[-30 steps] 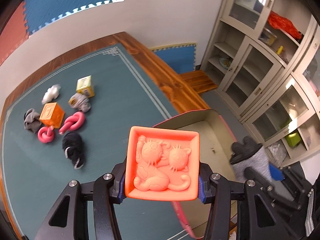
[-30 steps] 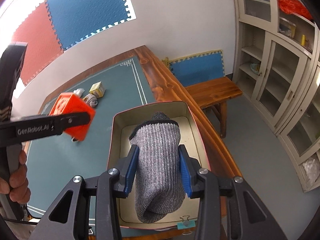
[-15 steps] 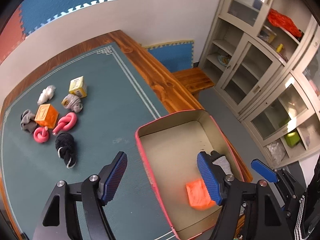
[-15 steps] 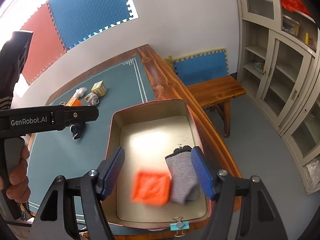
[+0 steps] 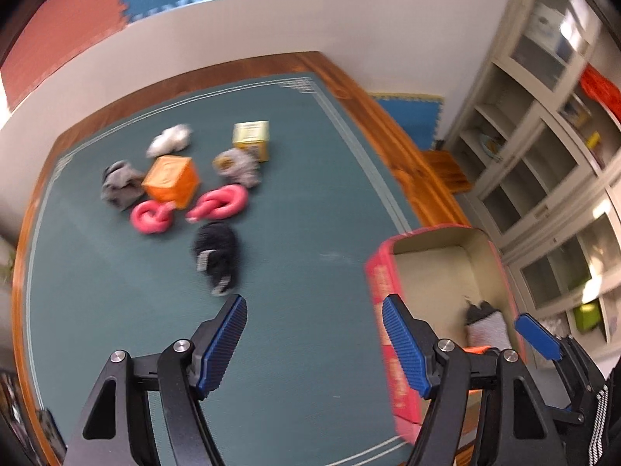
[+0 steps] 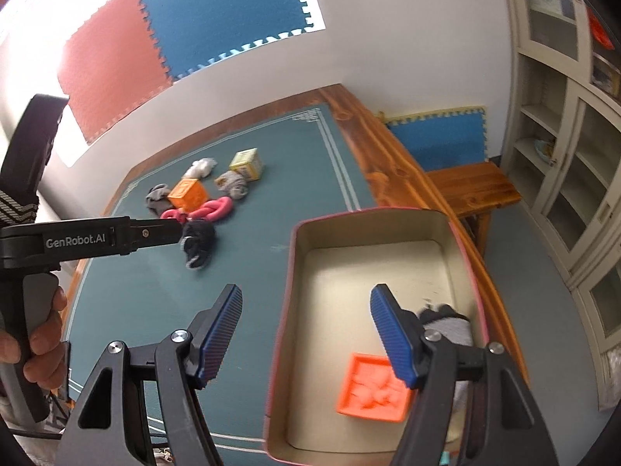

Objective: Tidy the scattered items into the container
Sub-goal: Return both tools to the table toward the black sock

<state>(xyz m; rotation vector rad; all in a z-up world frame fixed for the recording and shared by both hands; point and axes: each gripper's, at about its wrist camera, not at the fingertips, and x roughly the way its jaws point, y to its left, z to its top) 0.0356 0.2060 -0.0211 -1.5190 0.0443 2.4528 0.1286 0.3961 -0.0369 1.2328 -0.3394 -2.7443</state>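
My left gripper (image 5: 312, 306) stands open and empty over the green mat, just left of the red-walled box (image 5: 382, 272). My right gripper (image 6: 306, 299) is open too, straddling the box's left wall (image 6: 289, 291) with nothing between its fingers. Inside the box lie the orange cat mould (image 6: 372, 388) and a grey sock (image 6: 450, 322). Farther out on the mat is the scattered pile: a black sock (image 5: 217, 252), two pink knots (image 5: 151, 217) (image 5: 221, 204), an orange cube (image 5: 170, 178), a yellow cube (image 5: 251, 138) and several rolled socks.
The table's wooden edge (image 6: 392, 171) runs along the right of the mat, with a wooden bench (image 6: 469, 190) beyond it. Glass-door cabinets (image 5: 543, 178) fill the right side. A hand (image 6: 39, 334) holds the left gripper's handle at the left of the right wrist view.
The left gripper let go of the orange mould and the right gripper let go of the grey sock; both now lie in the box. Both open grippers have shifted left, toward the mat.
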